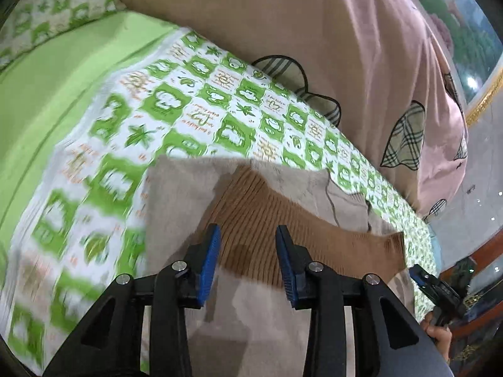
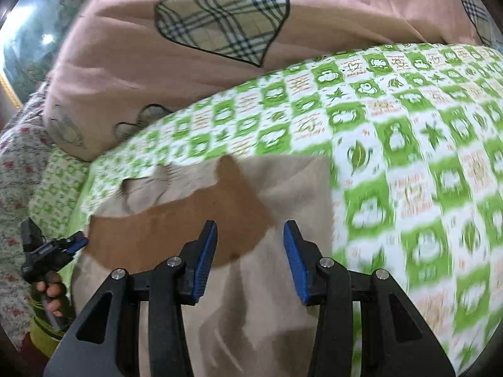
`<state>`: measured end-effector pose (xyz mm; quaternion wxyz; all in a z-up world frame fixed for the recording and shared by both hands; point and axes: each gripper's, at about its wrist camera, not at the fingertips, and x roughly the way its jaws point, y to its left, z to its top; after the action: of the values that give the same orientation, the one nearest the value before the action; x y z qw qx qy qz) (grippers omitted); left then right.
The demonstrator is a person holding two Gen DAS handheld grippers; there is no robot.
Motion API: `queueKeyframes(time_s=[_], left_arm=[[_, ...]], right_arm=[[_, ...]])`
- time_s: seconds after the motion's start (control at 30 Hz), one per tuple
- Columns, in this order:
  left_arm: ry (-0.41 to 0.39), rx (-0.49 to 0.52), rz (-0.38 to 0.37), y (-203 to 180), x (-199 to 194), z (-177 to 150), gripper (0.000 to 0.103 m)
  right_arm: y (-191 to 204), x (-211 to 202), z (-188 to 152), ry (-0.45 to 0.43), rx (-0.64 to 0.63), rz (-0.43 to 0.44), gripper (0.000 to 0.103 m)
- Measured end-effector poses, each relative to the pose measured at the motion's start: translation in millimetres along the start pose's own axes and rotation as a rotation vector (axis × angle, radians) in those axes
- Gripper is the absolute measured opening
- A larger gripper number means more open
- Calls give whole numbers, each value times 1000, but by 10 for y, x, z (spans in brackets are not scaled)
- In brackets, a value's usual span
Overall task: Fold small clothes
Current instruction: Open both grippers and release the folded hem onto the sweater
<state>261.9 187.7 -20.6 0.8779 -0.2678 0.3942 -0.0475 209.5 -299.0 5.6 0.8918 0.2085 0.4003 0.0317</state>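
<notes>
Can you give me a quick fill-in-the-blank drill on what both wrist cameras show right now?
1. The beige garment lies on a white sheet checked in ____.
2. The ribbed band across the garment is ____.
3. The plaid patch on the pink quilt is shaped like a ____.
4. Between the left gripper fingers there is ____ gripped.

Missing words: green; brown; heart; nothing
</notes>
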Motion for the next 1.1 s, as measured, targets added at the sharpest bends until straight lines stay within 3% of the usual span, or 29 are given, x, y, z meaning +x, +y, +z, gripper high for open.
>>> queueKeyframes(time_s=[0.23,0.57,0.87,1.1], left_arm=[[8,-23,-84,-165,-572,-816,44],[90,-61,-80,-126,-971,-1821,54],[85,-140,-86,-15,-1004,-2022,61],[55,-211,-91,84,-825,-1776,64]], right_arm=[[286,-364,-561,16,-32,79,50],[532,-544,-1255,80,6,163,57],[614,-637,-1522,105,30,171,59],[608,-636,-1548,111,41,177,60]])
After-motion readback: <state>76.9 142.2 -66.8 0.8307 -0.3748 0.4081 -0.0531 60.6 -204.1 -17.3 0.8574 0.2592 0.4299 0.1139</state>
